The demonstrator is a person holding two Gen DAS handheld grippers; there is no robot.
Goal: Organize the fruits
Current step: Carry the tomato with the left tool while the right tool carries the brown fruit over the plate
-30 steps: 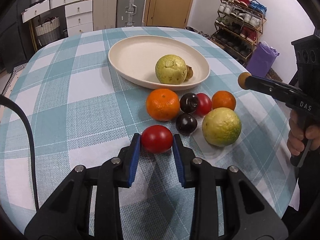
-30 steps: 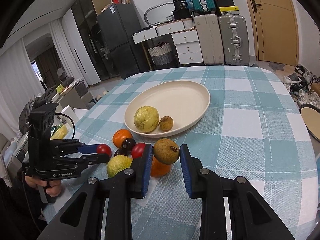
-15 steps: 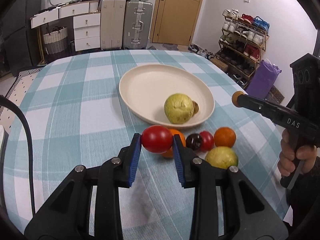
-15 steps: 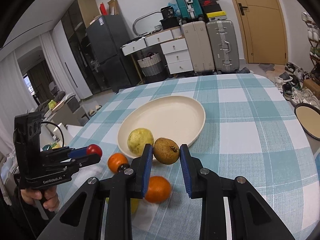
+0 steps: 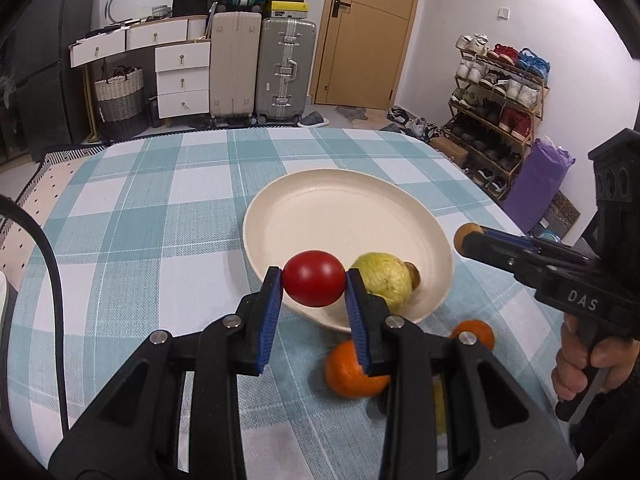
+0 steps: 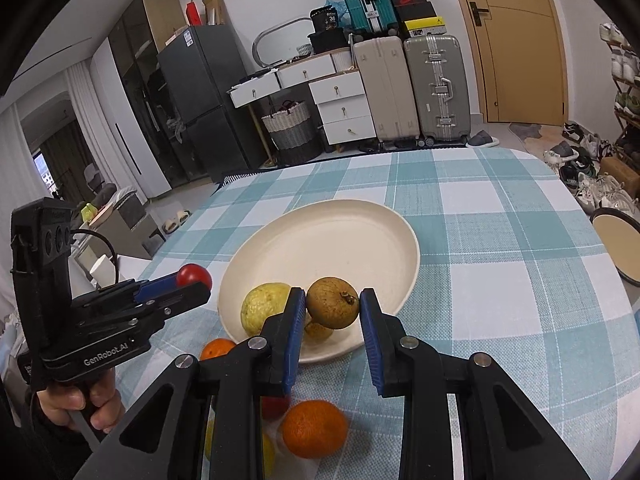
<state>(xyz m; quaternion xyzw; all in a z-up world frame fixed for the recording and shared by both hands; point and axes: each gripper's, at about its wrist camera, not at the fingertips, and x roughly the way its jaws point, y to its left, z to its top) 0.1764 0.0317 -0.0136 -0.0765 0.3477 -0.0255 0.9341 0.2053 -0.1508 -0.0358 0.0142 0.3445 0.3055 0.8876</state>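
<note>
Left wrist view: checked tablecloth [image 5: 132, 216] under everything, cream plate [image 5: 344, 216] at centre. On the plate's near side, yellow-green guava [image 5: 386, 280] with a small brown fruit [image 5: 414, 274] touching it. Left gripper [image 5: 314, 280] clamped on a red tomato [image 5: 314, 278], raised above the plate's near rim. Beside the plate on the cloth, two oranges [image 5: 348, 372].

Right wrist view: right gripper [image 6: 332, 306] clenched around a brown round fruit [image 6: 332, 303], lifted over the plate's near edge, close to the guava.
</note>
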